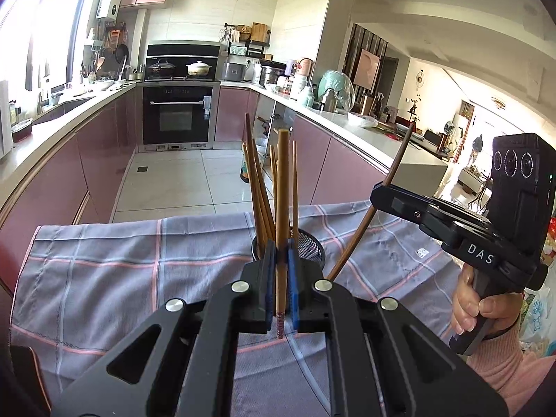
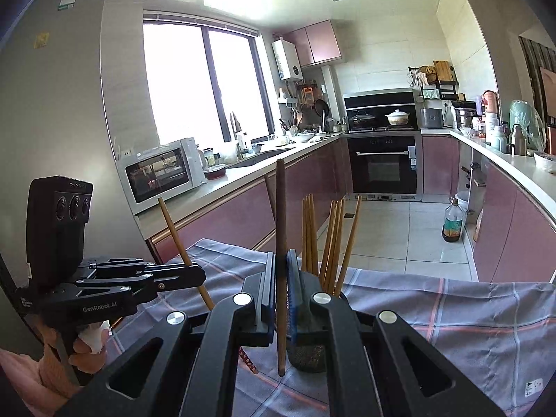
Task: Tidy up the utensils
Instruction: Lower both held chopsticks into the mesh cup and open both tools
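A checked cloth (image 1: 104,271) covers the surface. On it stands a mesh holder (image 1: 311,248) of chopsticks (image 1: 259,191). The left gripper (image 1: 280,260) clamps a light chopstick (image 1: 282,187); the right gripper (image 2: 280,279) clamps a dark chopstick (image 2: 280,208), both above the cloth.

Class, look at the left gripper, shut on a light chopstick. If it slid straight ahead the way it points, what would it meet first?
Most likely the black mesh holder with its chopsticks, directly beyond the left gripper on the checked cloth; depth is uncertain.
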Demonstrator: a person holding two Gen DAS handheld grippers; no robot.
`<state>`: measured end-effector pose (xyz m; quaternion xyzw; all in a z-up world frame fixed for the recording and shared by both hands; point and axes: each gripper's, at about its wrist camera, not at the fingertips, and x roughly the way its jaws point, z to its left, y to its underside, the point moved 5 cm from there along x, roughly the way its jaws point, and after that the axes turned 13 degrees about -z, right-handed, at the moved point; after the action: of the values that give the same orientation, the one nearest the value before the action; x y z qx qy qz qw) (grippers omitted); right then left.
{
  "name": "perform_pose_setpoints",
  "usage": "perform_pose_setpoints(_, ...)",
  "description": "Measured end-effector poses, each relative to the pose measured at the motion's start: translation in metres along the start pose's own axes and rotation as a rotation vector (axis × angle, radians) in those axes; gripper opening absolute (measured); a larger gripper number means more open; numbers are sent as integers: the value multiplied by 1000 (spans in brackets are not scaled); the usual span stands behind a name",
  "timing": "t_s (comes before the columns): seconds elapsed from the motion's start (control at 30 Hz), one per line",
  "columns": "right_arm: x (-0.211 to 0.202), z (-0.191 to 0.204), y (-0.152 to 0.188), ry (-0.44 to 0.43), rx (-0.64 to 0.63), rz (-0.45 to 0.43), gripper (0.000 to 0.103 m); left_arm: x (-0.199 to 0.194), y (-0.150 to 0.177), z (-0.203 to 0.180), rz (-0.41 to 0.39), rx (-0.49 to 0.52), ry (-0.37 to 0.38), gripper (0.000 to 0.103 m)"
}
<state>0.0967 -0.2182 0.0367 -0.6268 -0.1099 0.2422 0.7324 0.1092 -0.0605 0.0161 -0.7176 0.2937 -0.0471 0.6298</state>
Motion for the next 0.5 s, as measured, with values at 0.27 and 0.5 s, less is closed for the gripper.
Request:
perform_pose_setpoints(0.27,-2,0,-15,-4,-17,-30,5,-3,-15,-4,-29,-3,14,7)
perform_pose_setpoints(0.5,-4,-3,-25,-6,-22,-52,5,-4,-26,-6,-54,4,14,7)
